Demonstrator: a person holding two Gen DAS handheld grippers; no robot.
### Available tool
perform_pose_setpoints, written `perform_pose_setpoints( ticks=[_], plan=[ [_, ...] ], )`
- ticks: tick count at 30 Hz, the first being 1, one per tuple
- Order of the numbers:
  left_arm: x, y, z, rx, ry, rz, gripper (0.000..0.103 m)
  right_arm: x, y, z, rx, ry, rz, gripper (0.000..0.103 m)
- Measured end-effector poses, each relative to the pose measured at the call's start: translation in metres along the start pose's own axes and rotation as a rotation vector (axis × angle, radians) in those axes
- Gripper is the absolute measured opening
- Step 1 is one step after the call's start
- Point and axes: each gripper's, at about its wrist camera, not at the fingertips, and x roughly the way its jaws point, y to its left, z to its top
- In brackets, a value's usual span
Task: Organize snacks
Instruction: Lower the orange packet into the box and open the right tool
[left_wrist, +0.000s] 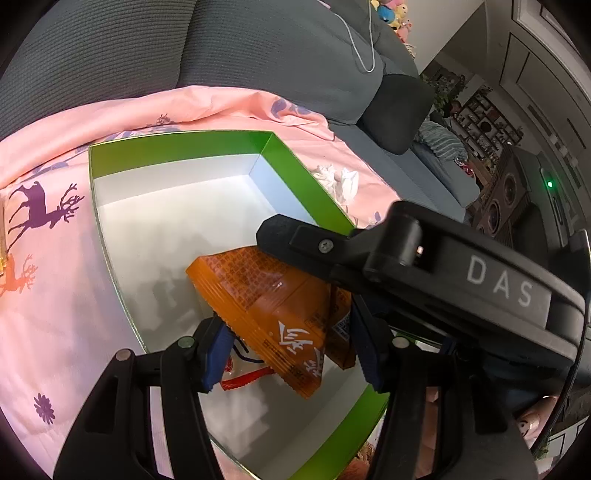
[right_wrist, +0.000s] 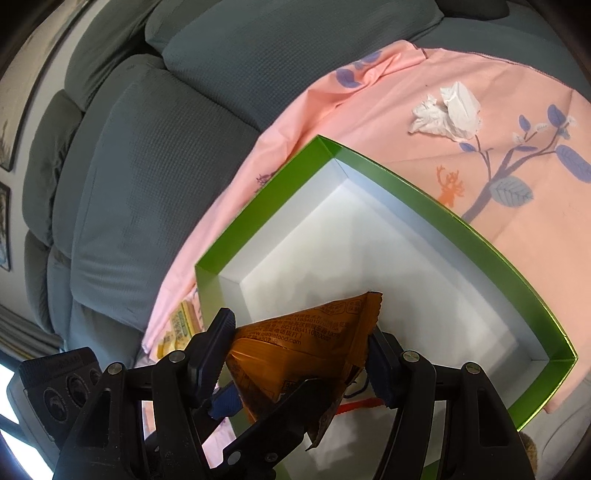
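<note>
Both your tongs, left (left_wrist: 284, 354) and right (right_wrist: 299, 362), grip the orange packet (left_wrist: 273, 306) over the green box (left_wrist: 177, 147), near its 6 o'clock wall.

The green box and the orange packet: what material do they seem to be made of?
Green box: probably coated cardboard; thin stiff walls, sharp folded corners, slightly glossy green, matte white inside.
Orange packet: likely plastic film; it creases, shines, carries printed text and has a crimped, serrated seal edge.
</note>
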Motion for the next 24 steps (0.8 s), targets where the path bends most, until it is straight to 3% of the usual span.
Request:
perform_pose_setpoints(
  ticks=[9,15,21,24],
  plan=[
    [0.001,0.000,-0.002,0.009,0.012,0.043,0.059,0.005,-0.002,0.001,-0.002,0.015,-0.036,0.068],
    [0.006,0.001,-0.003,0.015,0.025,0.118,0.058,0.019,-0.006,0.002,0.013,0.053,-0.046,0.068],
    [0.004,0.003,-0.006,0.020,0.027,0.116,0.059,0.016,-0.006,0.001,0.011,0.048,-0.049,0.068],
    [0.001,0.004,-0.007,0.011,0.018,0.078,0.060,0.015,-0.007,0.001,0.020,0.040,-0.067,0.068]
  ],
)
